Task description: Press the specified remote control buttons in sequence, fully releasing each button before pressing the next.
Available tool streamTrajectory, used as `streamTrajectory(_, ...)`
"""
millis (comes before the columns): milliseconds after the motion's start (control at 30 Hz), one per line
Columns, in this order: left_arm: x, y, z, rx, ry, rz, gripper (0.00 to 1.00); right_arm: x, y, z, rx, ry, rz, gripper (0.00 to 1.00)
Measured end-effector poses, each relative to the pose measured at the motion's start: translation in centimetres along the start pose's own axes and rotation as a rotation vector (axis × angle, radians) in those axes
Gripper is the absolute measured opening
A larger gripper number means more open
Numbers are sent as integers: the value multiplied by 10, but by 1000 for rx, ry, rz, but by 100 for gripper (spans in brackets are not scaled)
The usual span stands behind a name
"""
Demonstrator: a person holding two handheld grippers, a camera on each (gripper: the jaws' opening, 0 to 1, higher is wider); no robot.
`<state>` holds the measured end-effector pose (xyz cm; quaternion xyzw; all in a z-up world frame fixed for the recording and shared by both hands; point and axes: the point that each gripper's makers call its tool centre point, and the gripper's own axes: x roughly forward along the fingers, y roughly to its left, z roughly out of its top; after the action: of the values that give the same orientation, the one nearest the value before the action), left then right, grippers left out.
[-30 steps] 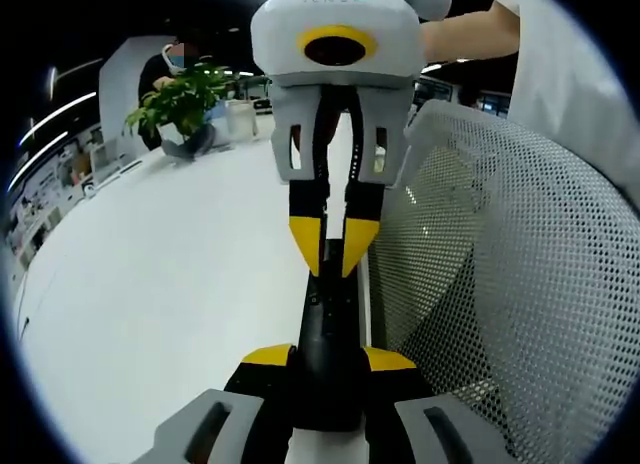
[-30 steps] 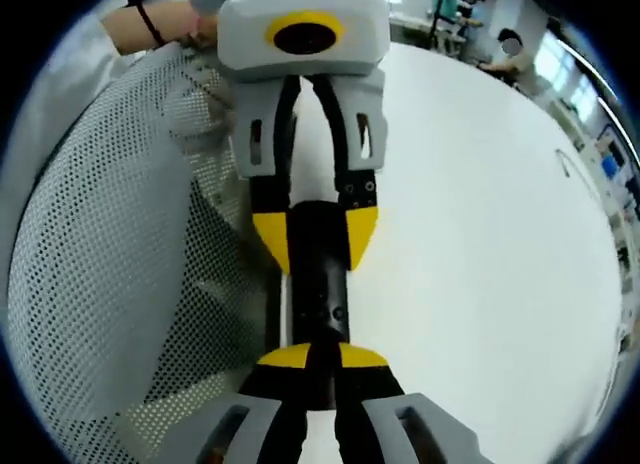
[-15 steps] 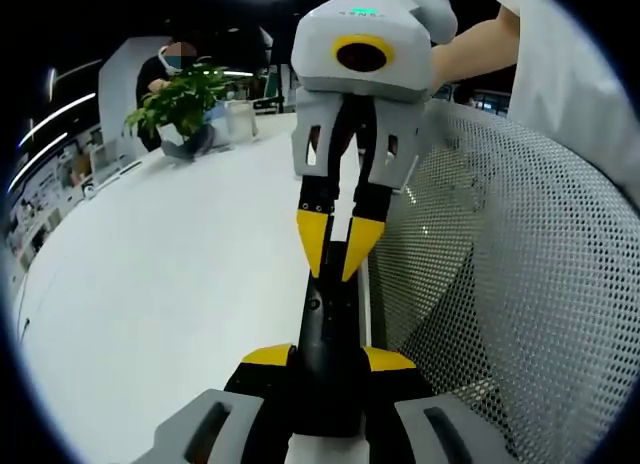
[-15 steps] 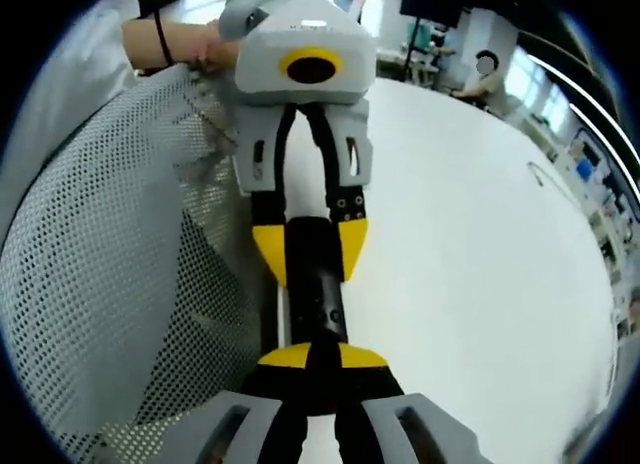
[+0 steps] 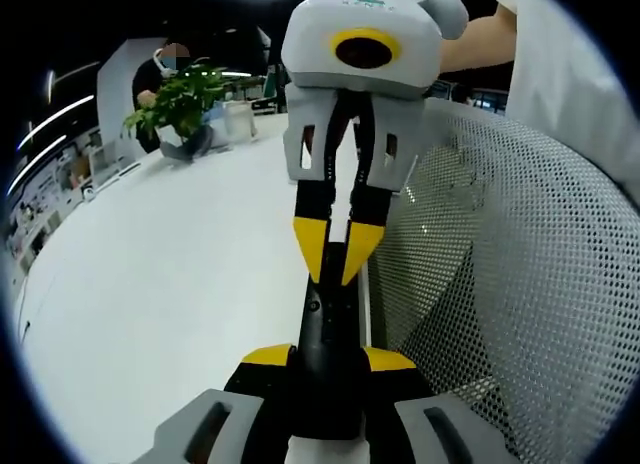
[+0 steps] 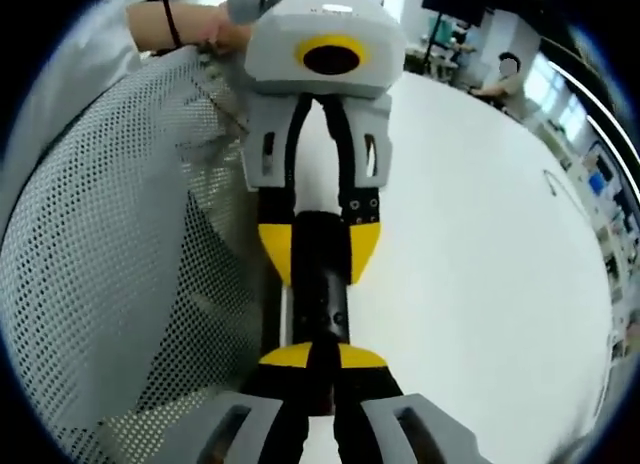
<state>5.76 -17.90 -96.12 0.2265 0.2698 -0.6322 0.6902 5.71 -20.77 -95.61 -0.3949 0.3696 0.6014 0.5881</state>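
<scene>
Holding the remote [image 5: 328,329] end-on, left gripper [image 5: 328,362] clamped on its sides above the white counter [image 5: 160,284]. Right gripper [image 6: 310,359], fingers nearly closed, tips on its top. Risk: off-centre press hits a neighbouring button or tips it.

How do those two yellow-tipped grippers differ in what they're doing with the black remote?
The left gripper has its jaws spread and clamped on the sides of the remote, while the right gripper has its jaws drawn nearly together. The left gripper carries the remote's near end; the right gripper points its tips down at the remote's button face from the far end. Both have yellow tips and grey bodies.
</scene>
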Motion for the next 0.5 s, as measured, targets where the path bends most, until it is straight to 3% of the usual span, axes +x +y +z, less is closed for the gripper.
streamTrajectory(267, 0, 0, 0, 1, 1, -1, 25, 1, 0, -1, 16, 66, 40, 4)
streamTrajectory(500, -5, -1, -4, 23, 42, -1, 25, -1, 0, -3, 61, 8, 27, 4)
